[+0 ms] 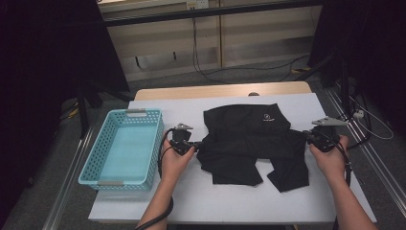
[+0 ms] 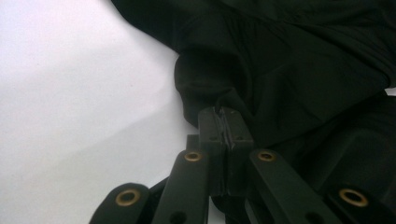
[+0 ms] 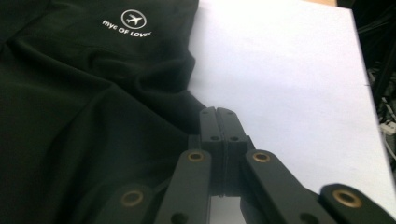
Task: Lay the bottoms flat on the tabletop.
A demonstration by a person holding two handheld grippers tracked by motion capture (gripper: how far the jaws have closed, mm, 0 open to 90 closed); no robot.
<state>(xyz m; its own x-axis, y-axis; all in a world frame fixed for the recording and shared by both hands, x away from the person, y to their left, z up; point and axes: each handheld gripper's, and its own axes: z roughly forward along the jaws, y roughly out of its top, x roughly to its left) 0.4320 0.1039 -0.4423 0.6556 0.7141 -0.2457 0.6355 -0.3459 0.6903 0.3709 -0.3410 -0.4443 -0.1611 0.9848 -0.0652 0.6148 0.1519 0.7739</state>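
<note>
A black garment (image 1: 249, 139) with a small white logo (image 3: 128, 21) lies crumpled on the white table (image 1: 191, 196). My left gripper (image 1: 197, 143) is at its left edge. In the left gripper view the left gripper (image 2: 225, 112) is shut on a bunched fold of the black garment (image 2: 280, 70). My right gripper (image 1: 305, 136) is at the garment's right edge. Its jaws are pressed together in the right gripper view, where the right gripper (image 3: 217, 111) meets the rim of the black garment (image 3: 93, 116). The cloth runs as a band between the two grippers, and two flaps hang toward the near side.
A turquoise plastic basket (image 1: 91, 163) stands at the table's left end, close to my left hand (image 1: 174, 160). Bare white table lies on the near side and beyond the garment. A dark stand (image 1: 345, 86) and cables are off the table's right edge.
</note>
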